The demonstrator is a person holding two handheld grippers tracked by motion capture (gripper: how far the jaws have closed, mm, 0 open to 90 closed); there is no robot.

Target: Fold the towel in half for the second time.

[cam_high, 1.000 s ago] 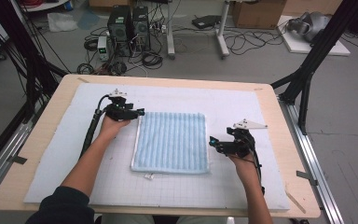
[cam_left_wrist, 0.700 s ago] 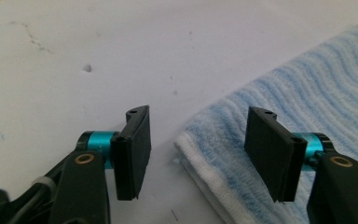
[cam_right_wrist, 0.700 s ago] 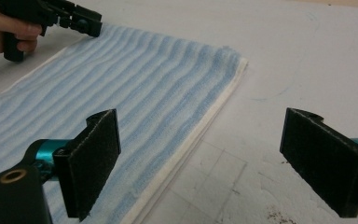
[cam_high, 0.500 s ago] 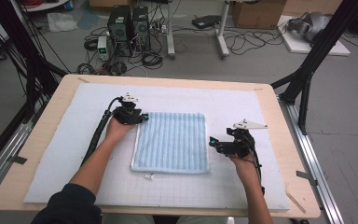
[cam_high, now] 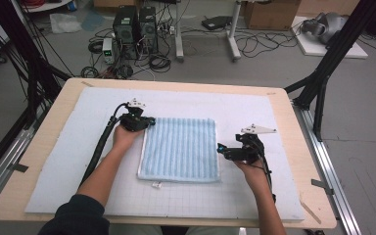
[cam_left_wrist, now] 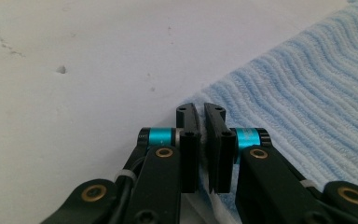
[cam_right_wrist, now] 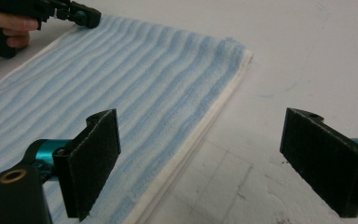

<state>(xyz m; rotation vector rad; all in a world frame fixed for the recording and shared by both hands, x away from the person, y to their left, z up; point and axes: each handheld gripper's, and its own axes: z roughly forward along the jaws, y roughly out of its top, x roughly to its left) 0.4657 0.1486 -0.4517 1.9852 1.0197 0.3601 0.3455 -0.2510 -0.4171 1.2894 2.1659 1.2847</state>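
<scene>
towel [cam_high: 182,148], blue and striped, is spread flat mid-mat [cam_high: 68,161]. its far left corner is pinched between the nearly closed jaws of the left gripper [cam_left_wrist: 201,122]. the right gripper [cam_right_wrist: 200,158] is held wide apart, empty, at the towel's right edge.

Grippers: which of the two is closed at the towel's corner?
The left gripper, jaws nearly together at the blue towel's far-left corner. The right gripper is wide open beside its right edge.
</scene>
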